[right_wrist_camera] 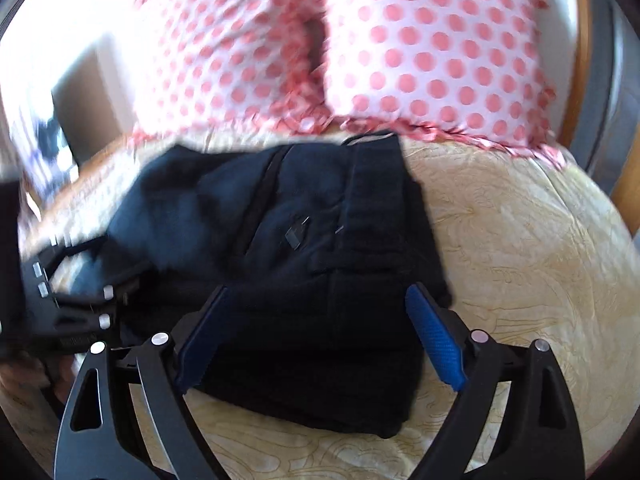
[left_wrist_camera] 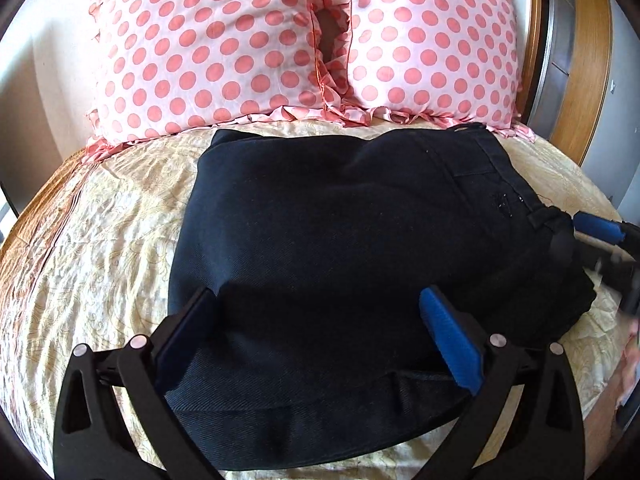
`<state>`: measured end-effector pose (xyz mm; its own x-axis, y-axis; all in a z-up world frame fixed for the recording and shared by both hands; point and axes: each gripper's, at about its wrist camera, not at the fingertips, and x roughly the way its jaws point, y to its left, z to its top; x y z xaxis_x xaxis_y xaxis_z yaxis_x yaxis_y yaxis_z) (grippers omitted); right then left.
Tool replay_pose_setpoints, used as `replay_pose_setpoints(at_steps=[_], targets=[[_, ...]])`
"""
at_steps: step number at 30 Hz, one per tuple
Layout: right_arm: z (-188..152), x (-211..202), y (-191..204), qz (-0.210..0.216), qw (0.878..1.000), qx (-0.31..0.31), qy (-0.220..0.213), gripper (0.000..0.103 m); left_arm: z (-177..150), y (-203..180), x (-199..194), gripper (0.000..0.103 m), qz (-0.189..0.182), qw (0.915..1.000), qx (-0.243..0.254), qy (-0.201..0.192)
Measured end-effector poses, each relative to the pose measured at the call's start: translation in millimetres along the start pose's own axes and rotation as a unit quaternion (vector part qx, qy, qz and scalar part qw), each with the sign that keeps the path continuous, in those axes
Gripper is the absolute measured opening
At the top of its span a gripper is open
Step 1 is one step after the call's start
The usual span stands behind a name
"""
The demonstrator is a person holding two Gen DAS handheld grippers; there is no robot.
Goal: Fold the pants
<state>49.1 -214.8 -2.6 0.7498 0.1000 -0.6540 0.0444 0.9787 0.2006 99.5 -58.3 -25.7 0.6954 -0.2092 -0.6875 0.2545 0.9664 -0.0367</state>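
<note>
Dark navy pants (left_wrist_camera: 328, 232) lie folded in a compact stack on the bed, waistband toward the right and far side. My left gripper (left_wrist_camera: 320, 320) is open just above the stack's near edge, holding nothing. My right gripper (right_wrist_camera: 320, 312) is open over the right end of the pants (right_wrist_camera: 304, 240), holding nothing. In the left wrist view the right gripper's blue pad (left_wrist_camera: 598, 226) shows at the stack's right edge. In the right wrist view the left gripper (right_wrist_camera: 76, 304) shows blurred at the left.
The bed has a cream patterned cover (left_wrist_camera: 100, 248) (right_wrist_camera: 520, 248). Two pink polka-dot pillows (left_wrist_camera: 208, 48) (left_wrist_camera: 432, 48) stand right behind the pants. A wooden headboard frame (left_wrist_camera: 588, 60) is at the right. The right wrist view is motion-blurred.
</note>
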Motion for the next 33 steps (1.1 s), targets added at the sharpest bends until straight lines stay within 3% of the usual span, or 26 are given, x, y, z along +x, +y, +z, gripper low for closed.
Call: replay_pose_setpoints(at_steps=[5,8,12,18,19,21,23,27,33], targets=[[12.0,10.1,-45.2,-0.044,0.996,0.068,0.032,0.089,-0.1,0.9,-2.5,0.101,0.000,1.0000,-0.005,0.000],[7.5,27.0,-59.5,0.009,0.991,0.113,0.066,0.083,-0.7,-1.1,-2.7,0.101,0.004,1.0000,0.000,-0.002],[7.3,27.8,-55.6,0.028,0.992,0.106,0.063,0.074,-0.2,-1.2,-2.7,0.101,0.003,1.0000,-0.002,0.000],[7.5,34.5,-53.7,0.065,0.991,0.097,0.070,0.070,0.1,-1.9,-2.3,0.101,0.004,1.0000,-0.003,0.001],[7.9,35.1,-54.0,0.065,0.991,0.098,0.067,0.067,0.4,-2.2,-2.4,0.101,0.004,1.0000,-0.003,0.001],[7.8,27.3,-53.5,0.059,0.993,0.090,0.052,0.050,0.5,-2.4,-4.1,0.101,0.001,1.0000,-0.004,0.001],[9.0,16.0,-50.9,0.061,0.995,0.073,0.035,0.028,0.1,-3.3,-7.0,0.101,-0.002,1.0000,-0.004,-0.003],[5.4,7.8,-43.9,0.062,0.996,0.054,0.035,0.024,0.1,-4.9,-12.0,0.101,-0.005,0.9999,-0.003,-0.010],[-6.0,-1.7,-45.0,0.072,0.993,0.079,0.050,0.021,-2.2,-4.1,-19.9,0.101,-0.004,0.9998,0.000,-0.018]])
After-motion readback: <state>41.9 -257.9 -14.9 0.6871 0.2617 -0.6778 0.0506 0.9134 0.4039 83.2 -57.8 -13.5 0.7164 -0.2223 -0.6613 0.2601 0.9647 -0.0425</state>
